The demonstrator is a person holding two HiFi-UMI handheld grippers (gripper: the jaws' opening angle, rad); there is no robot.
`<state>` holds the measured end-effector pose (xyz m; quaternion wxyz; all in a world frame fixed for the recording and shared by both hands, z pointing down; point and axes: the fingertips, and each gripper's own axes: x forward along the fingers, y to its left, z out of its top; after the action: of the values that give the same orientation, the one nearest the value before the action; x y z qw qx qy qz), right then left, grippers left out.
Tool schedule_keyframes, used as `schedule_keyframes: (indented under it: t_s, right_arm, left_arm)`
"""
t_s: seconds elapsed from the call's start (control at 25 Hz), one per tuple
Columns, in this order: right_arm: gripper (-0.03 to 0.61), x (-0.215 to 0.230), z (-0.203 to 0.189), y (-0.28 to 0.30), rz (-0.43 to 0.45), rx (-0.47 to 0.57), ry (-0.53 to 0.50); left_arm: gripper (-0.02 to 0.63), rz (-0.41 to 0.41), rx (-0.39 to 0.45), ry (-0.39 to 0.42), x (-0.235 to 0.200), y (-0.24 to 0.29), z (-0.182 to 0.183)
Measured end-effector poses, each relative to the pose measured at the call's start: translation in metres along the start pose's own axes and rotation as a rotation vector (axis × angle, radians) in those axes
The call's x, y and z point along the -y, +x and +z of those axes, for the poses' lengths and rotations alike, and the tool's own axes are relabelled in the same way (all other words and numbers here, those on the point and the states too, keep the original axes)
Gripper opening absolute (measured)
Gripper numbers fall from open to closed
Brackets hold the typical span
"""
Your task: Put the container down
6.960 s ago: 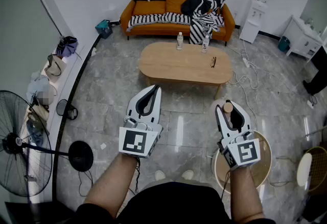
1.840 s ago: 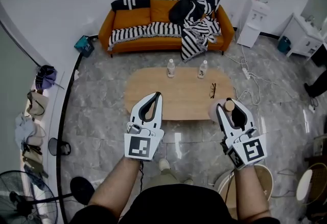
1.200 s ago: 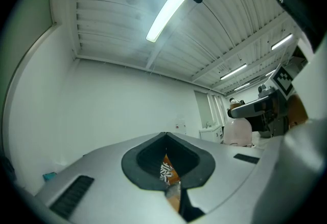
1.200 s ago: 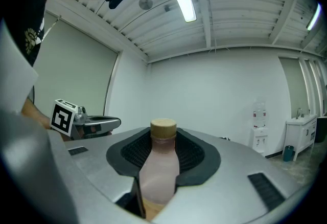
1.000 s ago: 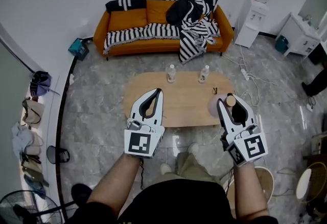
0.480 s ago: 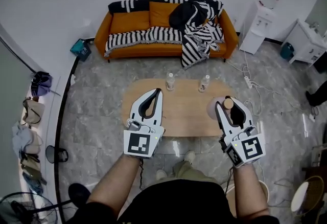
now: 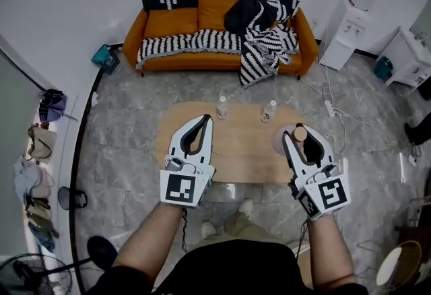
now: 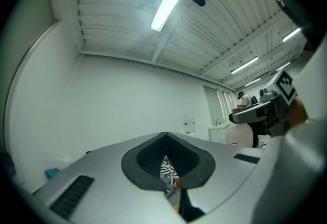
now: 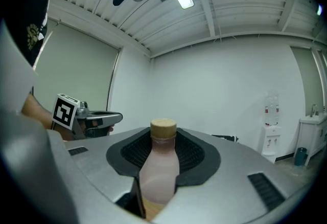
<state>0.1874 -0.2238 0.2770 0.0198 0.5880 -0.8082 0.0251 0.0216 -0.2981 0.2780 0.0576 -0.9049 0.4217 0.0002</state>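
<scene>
The right gripper is grasping a pale pink frosted bottle-shaped container with a round wooden cap; its jaws stand part-way apart with the ribbed black pads pressed on either side of the container's shoulder; the container stands upright between them, cap above the jaw tops, held in the air and not resting on anything; the left gripper is clenched with nothing in it, jaw tips touching, and only a slim gap shows behind the tips; both grippers point level and forward, side by side and well apart, the left one to the left of the container; below and just ahead of both grippers lies an oval pale wooden bench; on its far edge, beyond the left gripper's tips, stand two clear plastic water bottles, one nearer the left gripper and one between the grippers; farther ahead of both grippers an orange sofa with a black-and-white striped throw stands against the white wall.
</scene>
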Motion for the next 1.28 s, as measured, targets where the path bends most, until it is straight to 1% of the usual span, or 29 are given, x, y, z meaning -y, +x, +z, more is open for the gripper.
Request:
schedule_keyframes:
  t_s: [0.08, 0.2, 0.36, 0.52, 0.68, 0.76, 0.84, 1.0, 1.16, 1.28]
  right_arm:
    - [0.152, 0.008, -0.009, 0.006, 0.005, -0.023, 0.007]
    - [0.152, 0.017, -0.019, 0.014, 0.019, -0.033, 0.025]
    - [0.152, 0.030, -0.039, 0.024, 0.032, -0.055, 0.035]
    - [0.152, 0.046, -0.057, 0.036, 0.047, -0.064, 0.061]
    - [0.152, 0.062, -0.078, 0.041, 0.064, -0.083, 0.077]
    - [0.152, 0.065, -0.087, 0.045, 0.072, -0.085, 0.069]
    - [0.152, 0.067, -0.096, 0.049, 0.067, -0.088, 0.052]
    - [0.152, 0.065, -0.116, 0.054, 0.050, -0.115, 0.070]
    - [0.152, 0.059, -0.137, 0.059, -0.004, -0.146, 0.071]
    - [0.152, 0.053, -0.154, 0.058, -0.033, -0.157, 0.067]
  left_arm:
    - [0.014, 0.005, -0.010, -0.002, 0.000, 0.009, -0.007]
    - [0.014, 0.002, -0.003, -0.013, 0.005, 0.020, -0.018]
    - [0.014, 0.020, -0.059, 0.009, 0.006, 0.037, -0.038]
    - [0.014, 0.015, -0.054, -0.004, 0.016, 0.059, -0.057]
    - [0.014, 0.019, -0.093, 0.048, 0.026, 0.076, -0.076]
    - [0.014, 0.021, -0.099, 0.049, 0.027, 0.081, -0.079]
    - [0.014, 0.022, -0.106, 0.050, 0.025, 0.081, -0.086]
    - [0.014, 0.010, -0.120, 0.035, 0.023, 0.077, -0.106]
    - [0.014, -0.004, -0.138, 0.031, 0.012, 0.070, -0.127]
    - [0.014, -0.023, -0.131, 0.018, 0.006, 0.068, -0.137]
